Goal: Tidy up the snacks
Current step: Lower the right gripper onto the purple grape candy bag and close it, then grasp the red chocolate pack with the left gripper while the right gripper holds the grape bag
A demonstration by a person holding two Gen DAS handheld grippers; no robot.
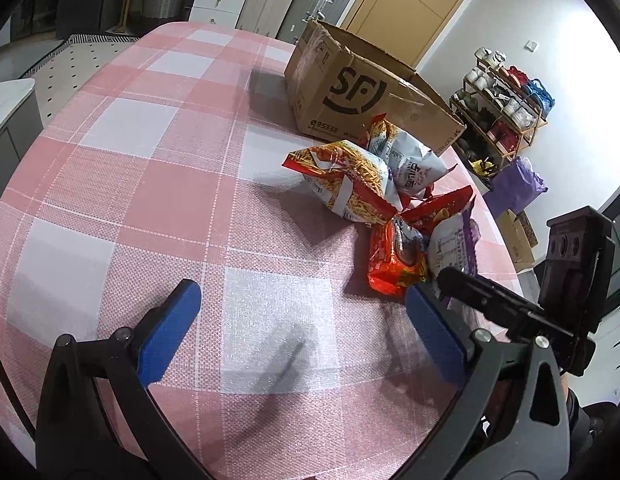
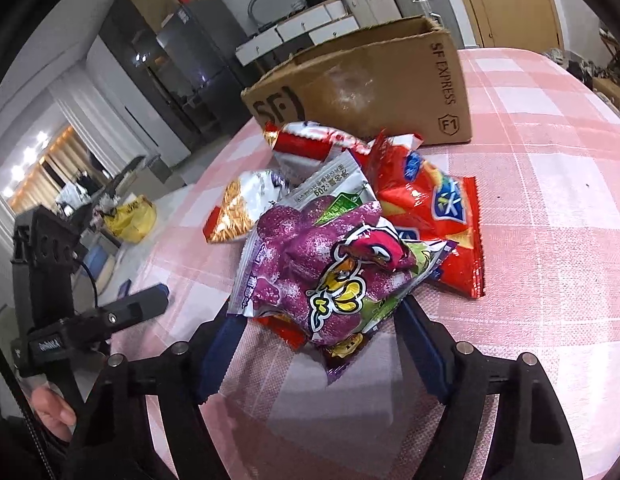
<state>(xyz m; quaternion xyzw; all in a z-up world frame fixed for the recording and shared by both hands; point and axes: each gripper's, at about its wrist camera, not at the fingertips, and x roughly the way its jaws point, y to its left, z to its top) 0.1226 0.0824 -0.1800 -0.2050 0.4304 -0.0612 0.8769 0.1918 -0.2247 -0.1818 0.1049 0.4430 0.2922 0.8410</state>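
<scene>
Right tool (image 2: 318, 336) apparently pinching purple candy bag (image 2: 330, 264), left tool (image 1: 302, 320) spread, cardboard box (image 2: 374, 84) behind snack pile (image 1: 390, 200).

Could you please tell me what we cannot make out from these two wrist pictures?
- Inside of the cardboard box: hidden by its own walls in both views.
- Whether the right hand-held gripper actually pinches the purple grape candy bag: the bag covers the fingertips in the right wrist view.
- Snacks low in the pile: covered by the shoestring snack bag and the others in the left wrist view.
</scene>
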